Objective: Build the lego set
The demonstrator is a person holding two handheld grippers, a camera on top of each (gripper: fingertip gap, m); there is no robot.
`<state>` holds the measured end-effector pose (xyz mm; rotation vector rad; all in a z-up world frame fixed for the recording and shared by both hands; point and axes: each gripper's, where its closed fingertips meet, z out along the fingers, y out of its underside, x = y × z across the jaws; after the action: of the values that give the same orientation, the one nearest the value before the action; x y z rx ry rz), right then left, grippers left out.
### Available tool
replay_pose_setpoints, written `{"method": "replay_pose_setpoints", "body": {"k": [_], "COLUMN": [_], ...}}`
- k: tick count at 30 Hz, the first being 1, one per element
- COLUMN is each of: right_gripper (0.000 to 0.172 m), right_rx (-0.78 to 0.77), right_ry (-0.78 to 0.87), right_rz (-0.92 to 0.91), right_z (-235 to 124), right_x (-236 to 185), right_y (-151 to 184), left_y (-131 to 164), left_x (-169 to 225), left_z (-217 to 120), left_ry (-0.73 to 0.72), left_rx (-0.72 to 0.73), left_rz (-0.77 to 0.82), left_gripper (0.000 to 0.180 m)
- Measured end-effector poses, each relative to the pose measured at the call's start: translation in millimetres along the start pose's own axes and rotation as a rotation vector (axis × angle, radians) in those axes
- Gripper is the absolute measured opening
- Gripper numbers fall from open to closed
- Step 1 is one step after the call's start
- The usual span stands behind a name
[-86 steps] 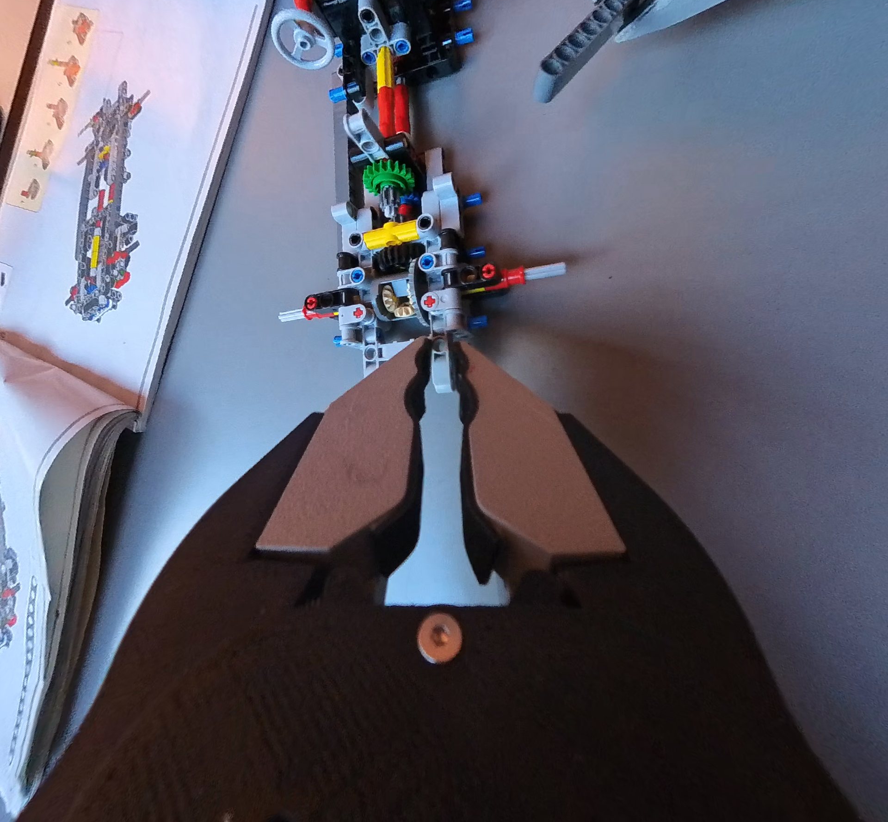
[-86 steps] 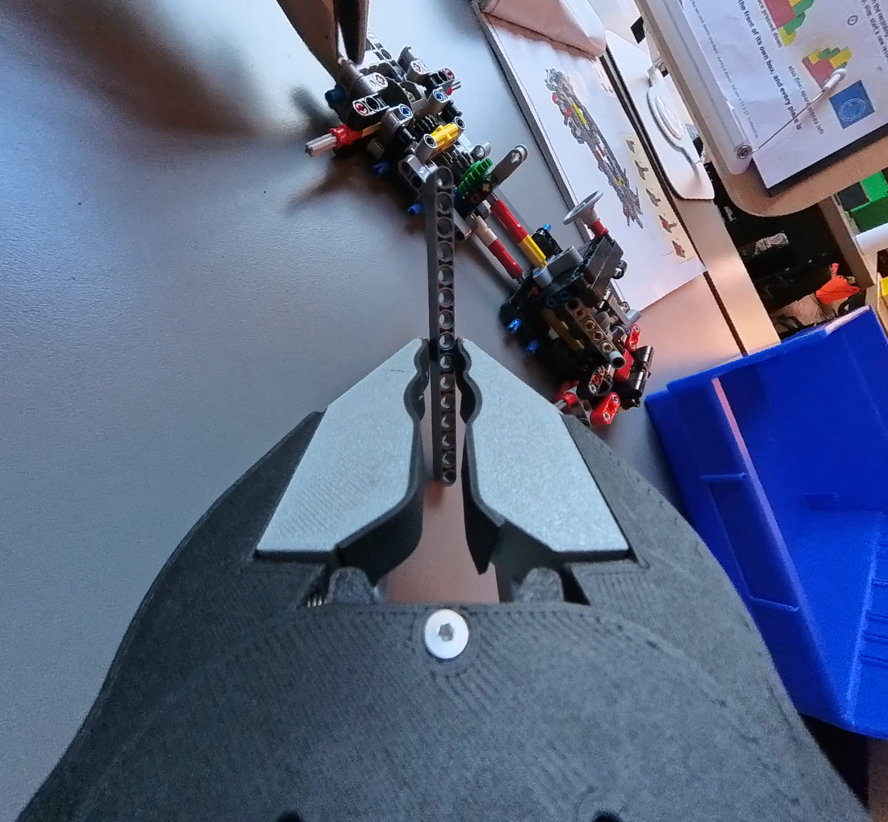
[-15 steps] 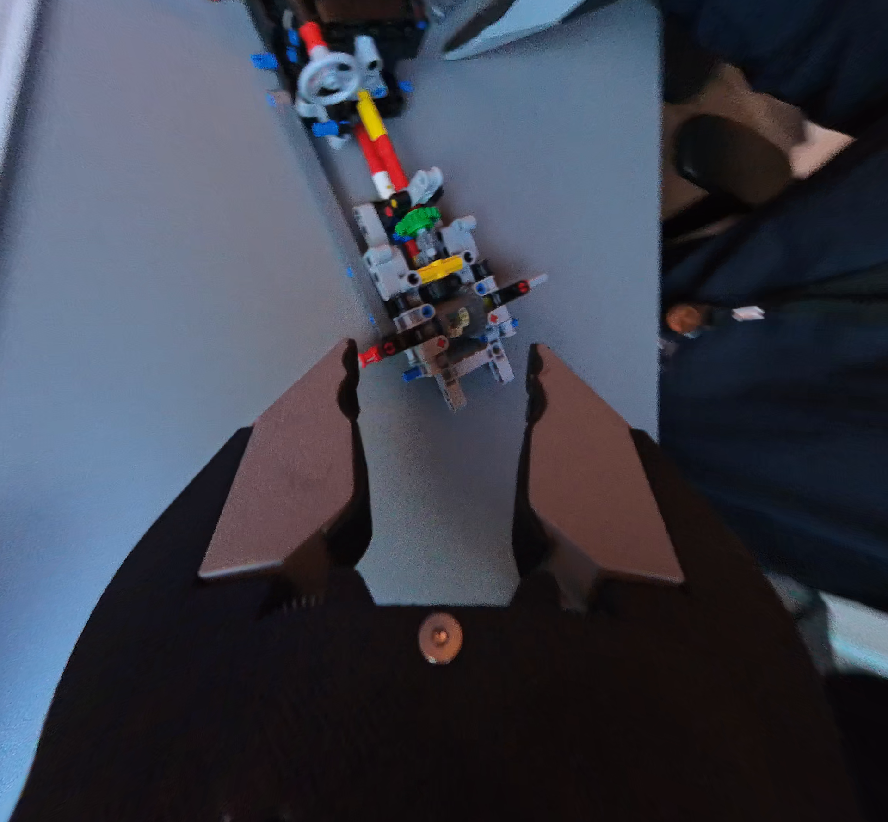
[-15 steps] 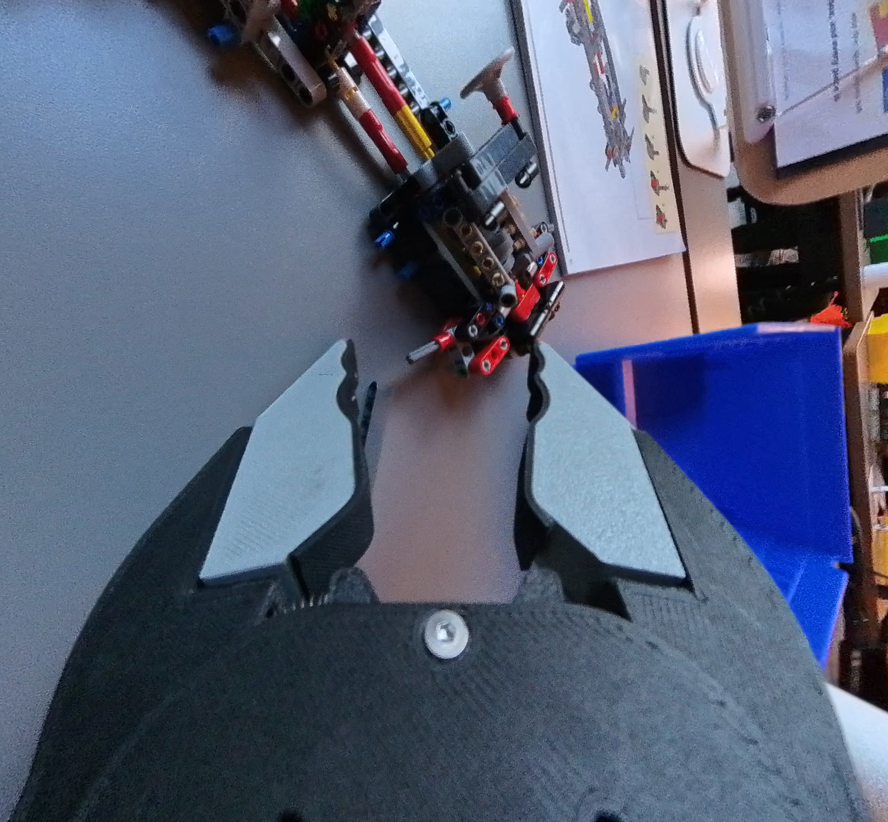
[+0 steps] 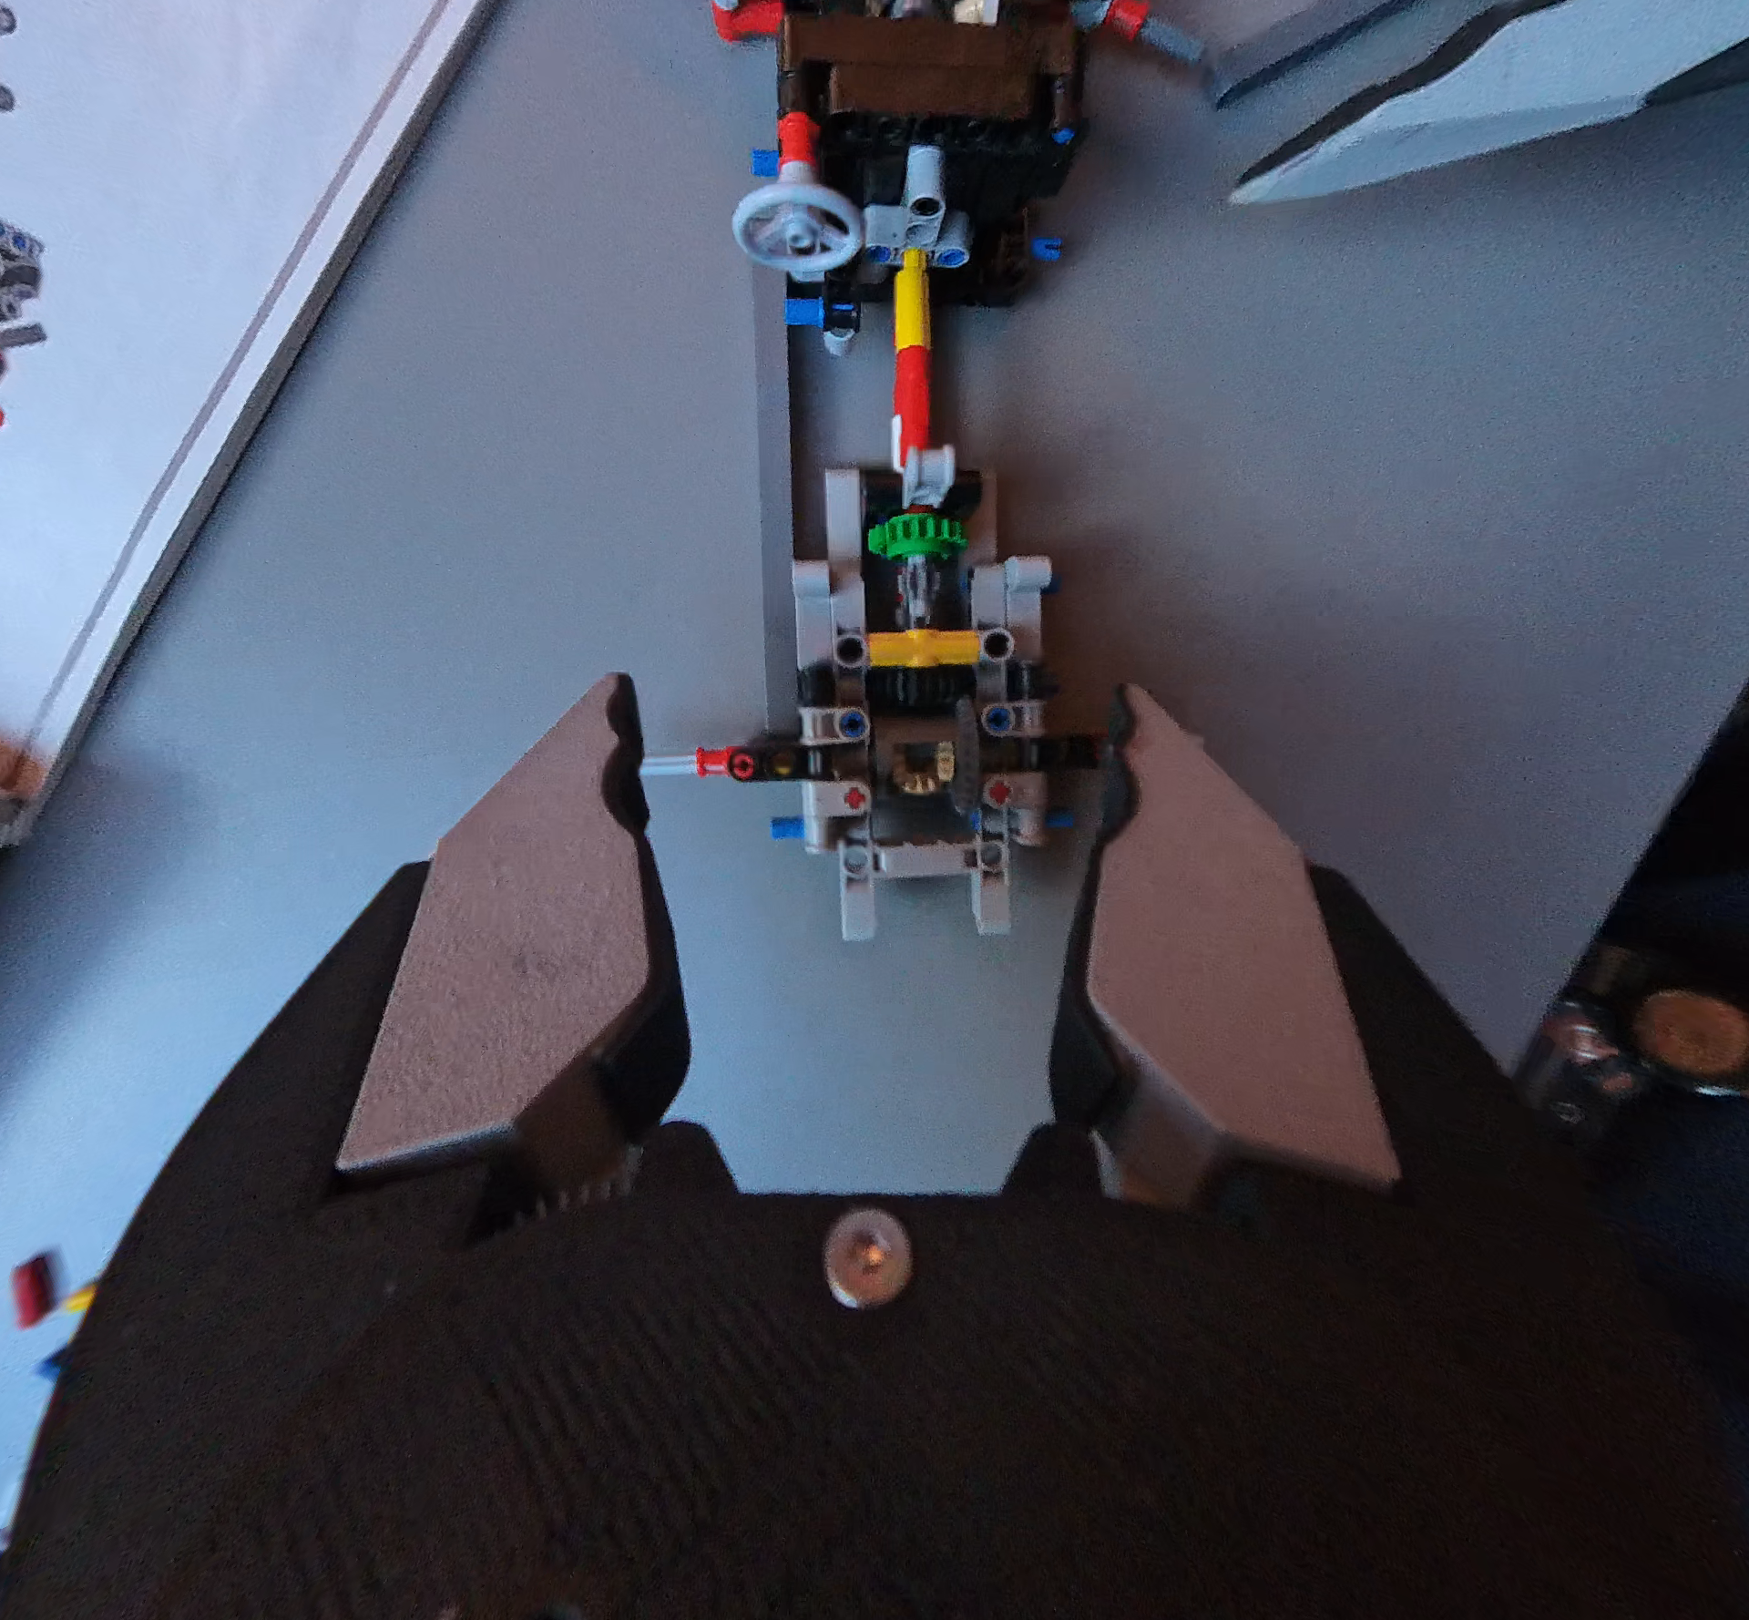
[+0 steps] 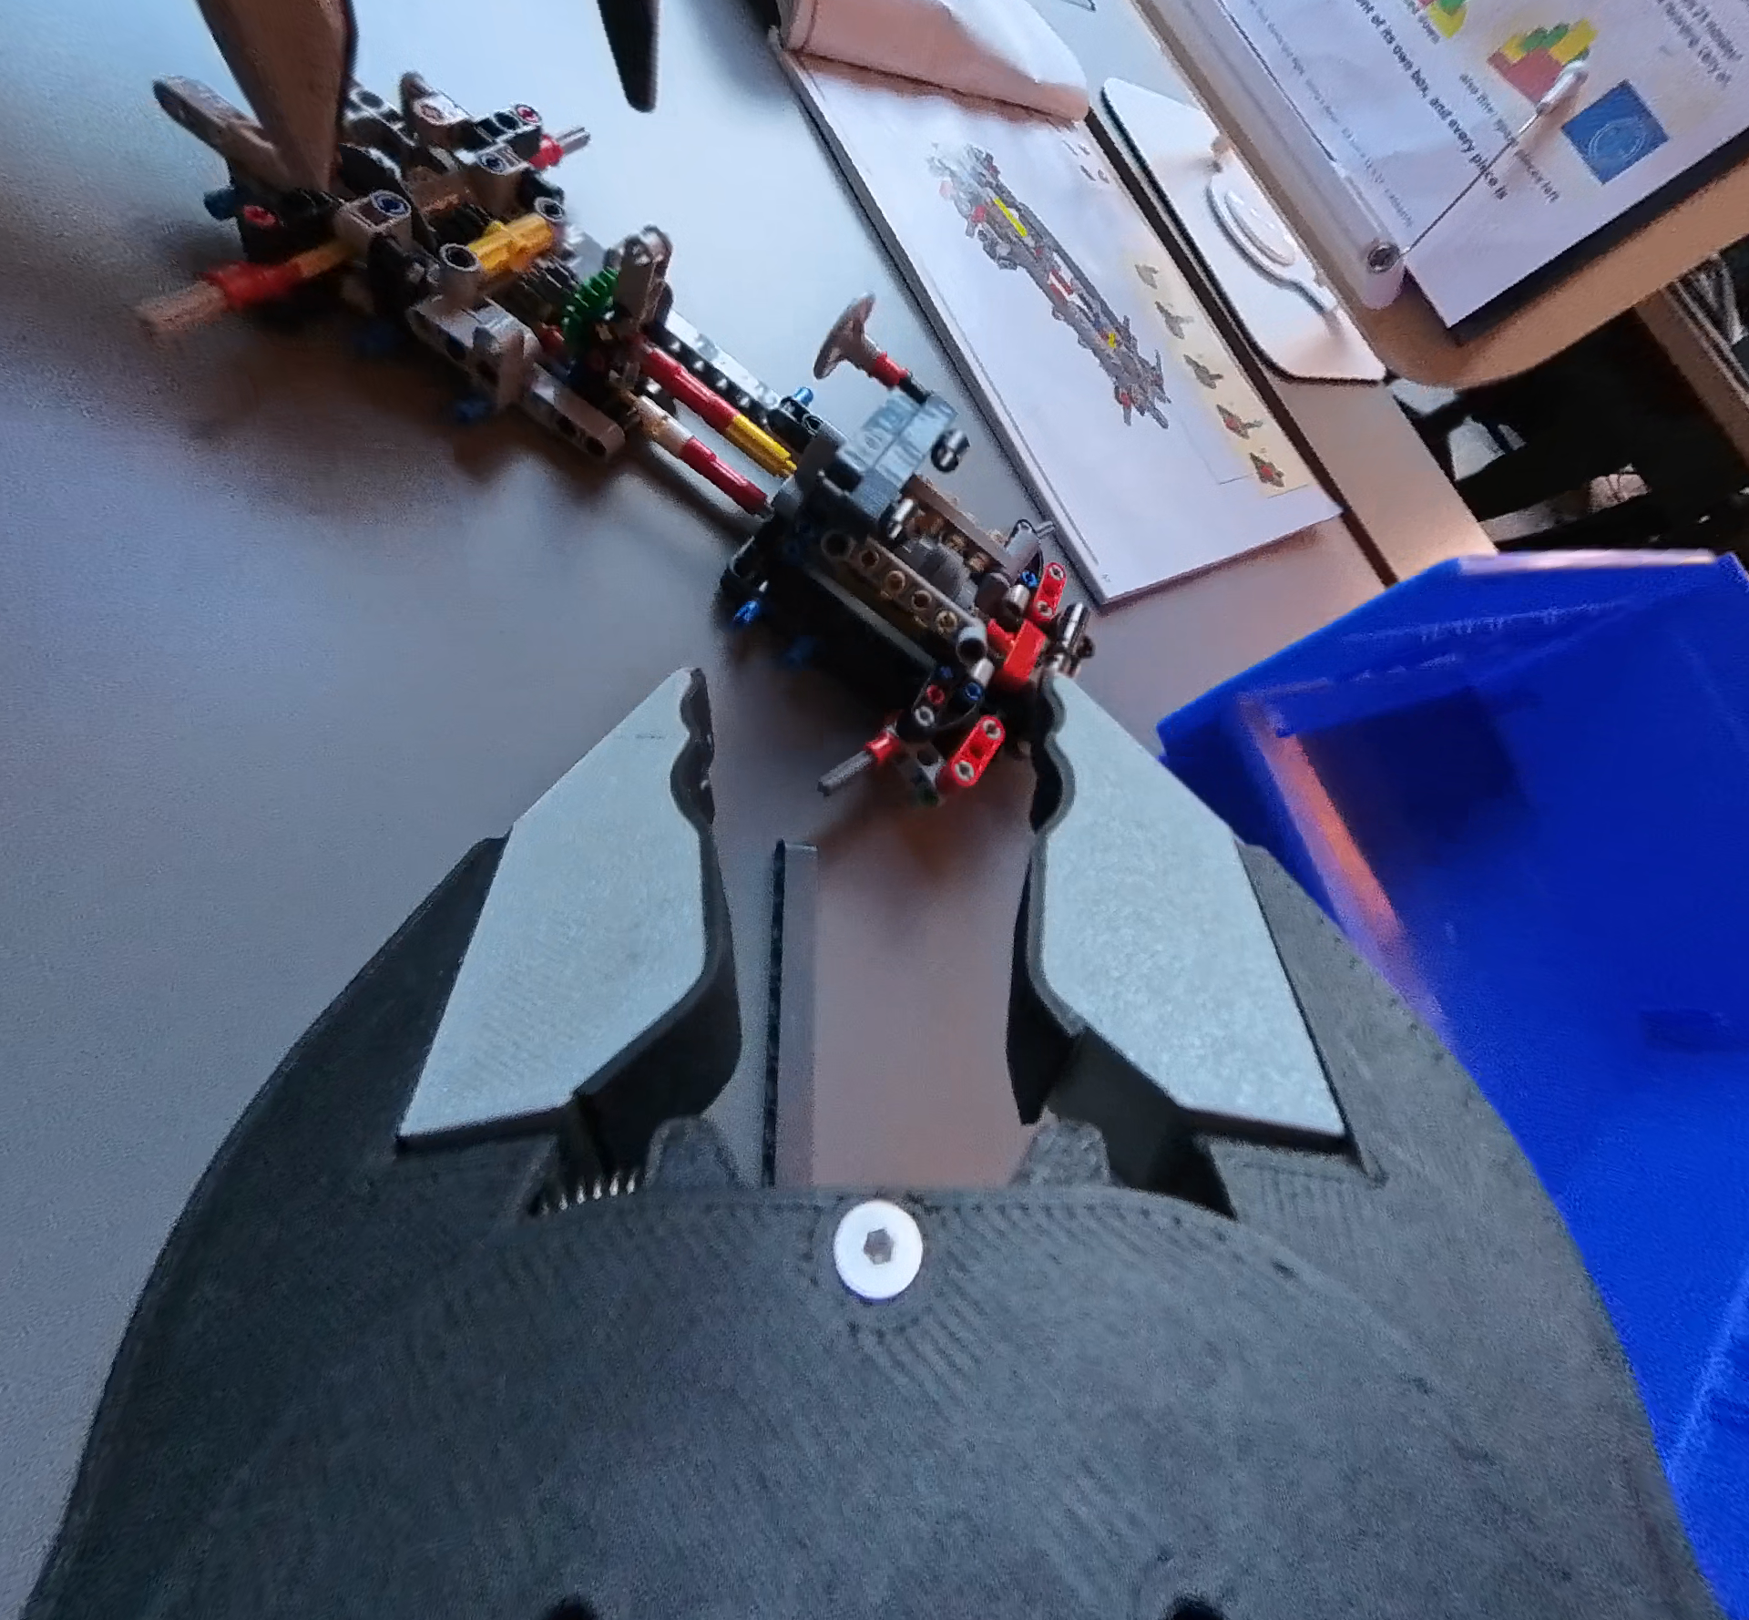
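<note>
both of my grippers have let go since a few seconds back: the left one was pinched on the grey tail of the brick chassis and the right one carried a long dark beam, and now both stand spread with nothing pressed between the pads. nearest me, that dark beam (image 6: 793, 997) lies flat on the table between my right gripper (image 6: 875, 751) fingers, clear of both pads. just ahead, its right fingertip (image 6: 1060, 741) sits against the red-and-black end of the chassis (image 6: 890, 600). my left gripper (image 5: 875, 751) straddles the far end, axle stubs reaching toward each pad; whether they touch i can't tell. i judge the model light and stiff but pin-jointed, so i'd take the grey frame, not the axles or the wheel-shaped piece (image 5: 798, 228). beyond lie the open booklet (image 6: 1088, 325) and the blue bin (image 6: 1514, 817).
</note>
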<state>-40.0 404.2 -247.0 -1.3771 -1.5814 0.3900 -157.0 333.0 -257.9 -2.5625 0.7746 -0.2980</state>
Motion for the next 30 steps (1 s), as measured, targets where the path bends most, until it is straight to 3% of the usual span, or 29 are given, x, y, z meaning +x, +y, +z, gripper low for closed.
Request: {"method": "replay_pose_setpoints", "body": {"k": [5, 10, 14, 22, 27, 30], "right_gripper": [0.064, 0.064, 0.064, 0.059, 0.055, 0.044], "right_rx": [0.028, 0.031, 0.041, 0.044, -0.055, -0.097], "right_ry": [0.014, 0.025, 0.016, 0.036, 0.064, 0.119], "right_rz": [0.033, 0.026, 0.023, 0.094, 0.084, 0.061], "right_z": [-5.0, -8.2, -11.9, -28.3, -30.3, -41.3], "right_x": [5.5, 8.4, 7.5, 8.4, -0.5, -1.0], "right_y": [-0.4, 0.8, -0.3, 13.0, 35.2, 44.8], "left_y": [10.7, 15.1, 12.5, 11.1, 11.2, 12.5], "left_x": [-11.5, -3.1, -7.3, -9.1, -9.8, -11.4], "left_z": [24.7, 33.2, 30.7, 26.1, 26.0, 24.8], "left_ry": [-0.071, -0.042, -0.018, 0.096, 0.102, 0.123], "left_rx": [-0.184, -0.229, -0.236, -0.209, -0.149, -0.122], "left_rz": [0.04, 0.091, 0.114, 0.104, 0.123, 0.146], "left_gripper": [0.108, 0.098, 0.074, 0.069, 0.069, 0.069]}}
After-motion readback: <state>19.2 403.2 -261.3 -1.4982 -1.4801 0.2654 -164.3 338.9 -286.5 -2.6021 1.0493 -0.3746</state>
